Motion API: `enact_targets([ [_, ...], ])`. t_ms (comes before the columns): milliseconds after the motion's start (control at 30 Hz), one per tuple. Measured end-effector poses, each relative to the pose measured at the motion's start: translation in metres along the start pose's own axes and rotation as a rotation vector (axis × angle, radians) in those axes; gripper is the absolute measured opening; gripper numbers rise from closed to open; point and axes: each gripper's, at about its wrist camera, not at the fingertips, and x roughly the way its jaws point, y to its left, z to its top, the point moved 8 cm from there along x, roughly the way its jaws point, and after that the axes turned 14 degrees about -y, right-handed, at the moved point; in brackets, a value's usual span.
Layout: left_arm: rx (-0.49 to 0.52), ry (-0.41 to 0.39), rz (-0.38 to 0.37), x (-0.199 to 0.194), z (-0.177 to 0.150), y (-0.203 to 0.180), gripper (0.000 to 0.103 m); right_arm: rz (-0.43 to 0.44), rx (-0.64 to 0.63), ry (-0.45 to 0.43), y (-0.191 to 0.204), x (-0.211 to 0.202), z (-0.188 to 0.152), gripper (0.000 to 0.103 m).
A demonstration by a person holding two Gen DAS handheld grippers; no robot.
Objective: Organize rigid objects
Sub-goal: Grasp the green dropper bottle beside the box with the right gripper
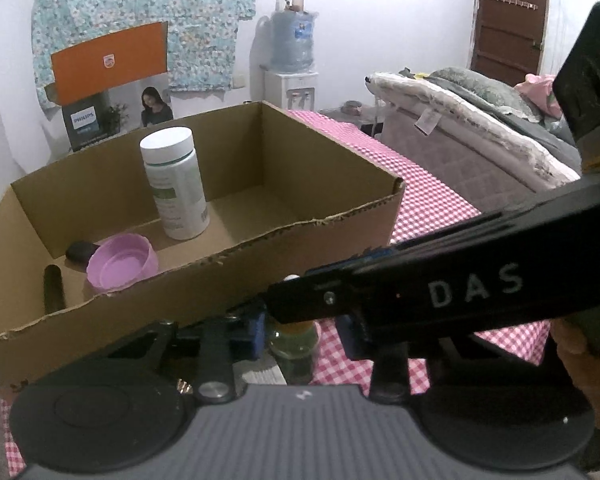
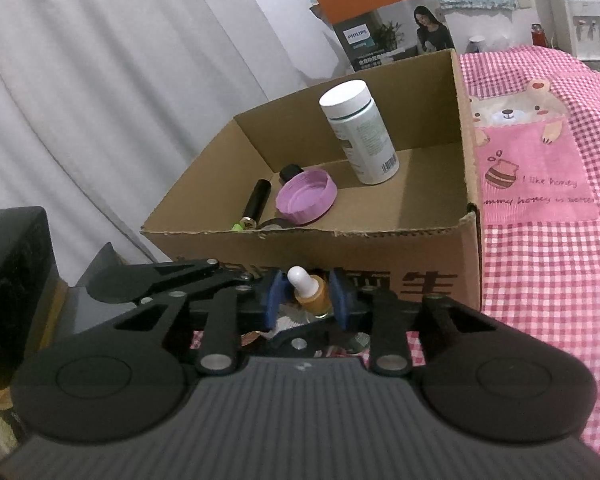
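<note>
A small amber dropper bottle (image 2: pixel 309 289) with a white bulb stands on the pink checked cloth in front of the cardboard box (image 2: pixel 380 248). My right gripper (image 2: pixel 306 298) has its blue pads closed on the bottle's sides. In the left wrist view the same bottle (image 1: pixel 294 340) sits between my left gripper's (image 1: pixel 300 330) blue pads, and the right gripper's arm crosses over it. The box (image 1: pixel 204 276) holds a white pill bottle (image 1: pixel 176 182), a purple lid (image 1: pixel 122 266) and a black tube (image 1: pixel 53 288). They also show in the right wrist view: pill bottle (image 2: pixel 360 136), lid (image 2: pixel 306 197), tube (image 2: pixel 256 204).
A pink checked cloth (image 2: pixel 540 260) with a bear print covers the surface right of the box. A Philips carton (image 2: pixel 380 12) stands behind the box. A bed (image 1: pixel 480 136) and a water dispenser (image 1: pixel 292 60) stand further back. A white curtain (image 2: pixel 80 100) hangs to the left.
</note>
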Motion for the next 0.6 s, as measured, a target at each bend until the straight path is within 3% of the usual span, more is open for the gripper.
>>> enact_targets([
  [333,-0.073,-0.019,-0.052,0.003,0.003,-0.003,0.034,-0.025,-0.022,-0.011,-0.004,-0.005,0.001,0.019],
  [600,-0.106,-0.023,-0.122,0.008,0.005,-0.027,0.034,-0.072,-0.022,-0.020,-0.016,-0.025,0.001,0.018],
])
